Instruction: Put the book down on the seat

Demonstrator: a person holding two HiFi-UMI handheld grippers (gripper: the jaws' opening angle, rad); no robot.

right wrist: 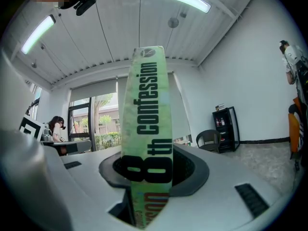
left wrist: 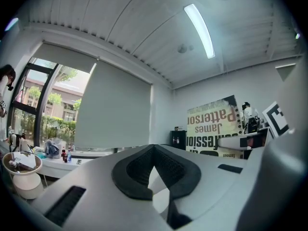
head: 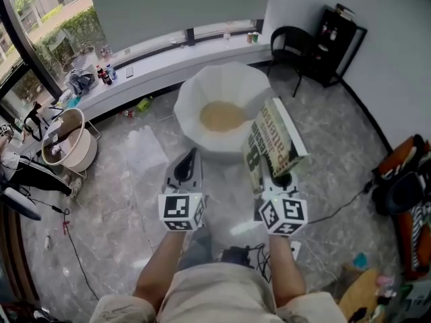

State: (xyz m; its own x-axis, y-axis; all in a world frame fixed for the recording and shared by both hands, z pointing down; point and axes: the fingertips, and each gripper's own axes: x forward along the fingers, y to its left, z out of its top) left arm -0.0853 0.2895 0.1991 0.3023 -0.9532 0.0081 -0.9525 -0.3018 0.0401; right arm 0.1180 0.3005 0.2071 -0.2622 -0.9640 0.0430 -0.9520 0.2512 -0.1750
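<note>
A white bowl-shaped seat (head: 202, 89) with a tan cushion (head: 222, 116) stands on the marble floor ahead of me. My right gripper (head: 279, 179) is shut on a green and white book (head: 269, 143), holding it upright by its lower end, just in front of the seat's right rim. In the right gripper view the book's green spine (right wrist: 147, 129) rises from between the pads of the right gripper (right wrist: 149, 177). My left gripper (head: 188, 159) hangs left of the book, shut and empty. The left gripper view shows the left gripper (left wrist: 154, 150) closed, with the book's cover (left wrist: 214, 126) off to the right.
A black chair (head: 289, 46) and a black shelf (head: 340, 36) stand against the far right wall. Bottles (head: 104, 74) sit on the long window ledge. A round white basket (head: 67, 143) is at left, an orange and black bag (head: 404, 180) at right. Cables lie on the floor.
</note>
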